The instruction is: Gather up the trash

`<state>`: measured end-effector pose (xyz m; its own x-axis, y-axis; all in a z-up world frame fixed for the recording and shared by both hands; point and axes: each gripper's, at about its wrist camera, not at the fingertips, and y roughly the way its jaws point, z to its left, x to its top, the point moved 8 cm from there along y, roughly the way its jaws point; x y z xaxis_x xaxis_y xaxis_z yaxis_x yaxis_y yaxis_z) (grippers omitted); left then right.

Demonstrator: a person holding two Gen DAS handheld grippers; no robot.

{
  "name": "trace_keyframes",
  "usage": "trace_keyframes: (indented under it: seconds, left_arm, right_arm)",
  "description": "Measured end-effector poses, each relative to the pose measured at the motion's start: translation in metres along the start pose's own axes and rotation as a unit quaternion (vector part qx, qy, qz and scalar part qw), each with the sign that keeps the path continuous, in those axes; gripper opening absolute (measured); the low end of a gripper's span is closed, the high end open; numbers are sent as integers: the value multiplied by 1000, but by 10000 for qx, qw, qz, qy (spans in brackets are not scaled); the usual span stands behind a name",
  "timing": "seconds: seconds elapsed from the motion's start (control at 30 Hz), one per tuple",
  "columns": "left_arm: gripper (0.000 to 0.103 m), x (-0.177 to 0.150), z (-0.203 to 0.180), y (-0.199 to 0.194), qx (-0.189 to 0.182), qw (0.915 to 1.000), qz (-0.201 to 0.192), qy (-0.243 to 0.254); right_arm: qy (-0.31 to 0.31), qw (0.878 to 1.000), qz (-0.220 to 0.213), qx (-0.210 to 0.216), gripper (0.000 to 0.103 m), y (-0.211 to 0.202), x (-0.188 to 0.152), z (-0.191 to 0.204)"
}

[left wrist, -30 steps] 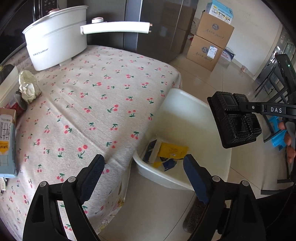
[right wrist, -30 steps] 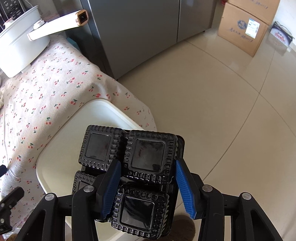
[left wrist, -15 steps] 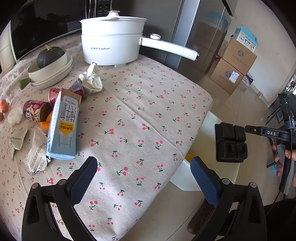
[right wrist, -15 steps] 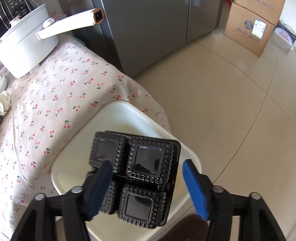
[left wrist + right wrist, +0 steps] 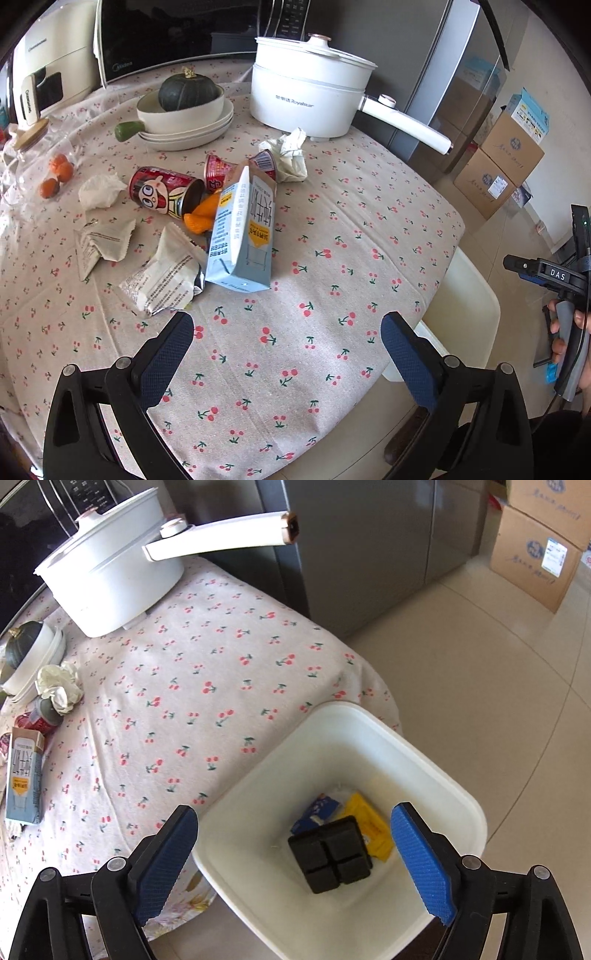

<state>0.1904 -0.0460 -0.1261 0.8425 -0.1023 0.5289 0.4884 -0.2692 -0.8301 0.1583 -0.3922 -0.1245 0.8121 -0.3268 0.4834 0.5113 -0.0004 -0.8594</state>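
My right gripper [image 5: 295, 853] hangs over the white bin [image 5: 373, 723] beside the table; its jaws are opening with nothing between the pads. The black plastic tray [image 5: 330, 853] lies at the bin's bottom on yellow and blue wrappers [image 5: 369, 823]. My left gripper [image 5: 286, 354] stands wide open and empty above the cherry-print tablecloth [image 5: 332, 221]. Ahead of it lie a blue milk carton [image 5: 245, 232], a foil wrapper [image 5: 166, 277], a second wrapper [image 5: 103, 240], a red can [image 5: 162, 190], orange peel [image 5: 201, 218] and crumpled tissues [image 5: 290, 155].
A white electric pot [image 5: 310, 96] with a long handle, stacked bowls with a green squash [image 5: 186, 92], a microwave [image 5: 166, 33] and small oranges [image 5: 55, 177] occupy the back of the table. Cardboard boxes [image 5: 535, 550] stand on the tiled floor. A hand [image 5: 561, 332] holds the right gripper's handle.
The right gripper opened and the black tray dropped from it into the bin. The left gripper swung from over the bin to over the table, facing the litter, and opened wider.
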Motion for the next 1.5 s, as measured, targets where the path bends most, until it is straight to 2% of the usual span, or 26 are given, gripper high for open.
trace_keyframes:
  seconds: [0.2, 0.27, 0.33, 0.73, 0.83, 0.93, 1.03, 1.1, 1.17, 1.37, 1.5]
  left_arm:
    - [102, -1, 31, -12, 148, 9996, -67, -213]
    - [103, -2, 41, -15, 228, 9994, -91, -252]
    - [103, -2, 51, -18, 322, 9990, -112, -290]
    - [103, 5, 123, -26, 621, 9945, -52, -837]
    - [103, 8, 144, -19, 876, 9921, -18, -902]
    - [103, 9, 154, -1, 848, 9919, 168, -934]
    - [103, 10, 148, 20, 715, 9943, 341, -708]
    - [103, 10, 140, 33, 708, 9960, 421, -357]
    - [103, 10, 133, 45, 738, 9960, 497, -45]
    - [102, 13, 113, 70, 455, 9958, 597, 524]
    - [100, 10, 111, 87, 593, 9924, 761, 758]
  right_arm:
    - [-87, 9994, -86, 317, 93, 0, 4, 50]
    - [-143, 9990, -142, 390, 100, 1, 6, 68]
    - [-236, 9986, -183, 429, 102, 2, 6, 85]
    - [-674, 9966, 2, 477, 102, 25, -8, 159]
    - [-710, 9959, 108, 544, 102, 32, -10, 172]
    - [-793, 9951, 176, 566, 102, 39, -11, 185]
    - [-884, 9942, 238, 563, 103, 46, -10, 194]
    - [-938, 9939, 265, 521, 102, 50, -10, 197]
    - [-964, 9938, 274, 487, 103, 52, -9, 199]
    - [-973, 9937, 321, 451, 102, 56, -7, 194]
    - [-971, 9939, 351, 377, 103, 56, -9, 186]
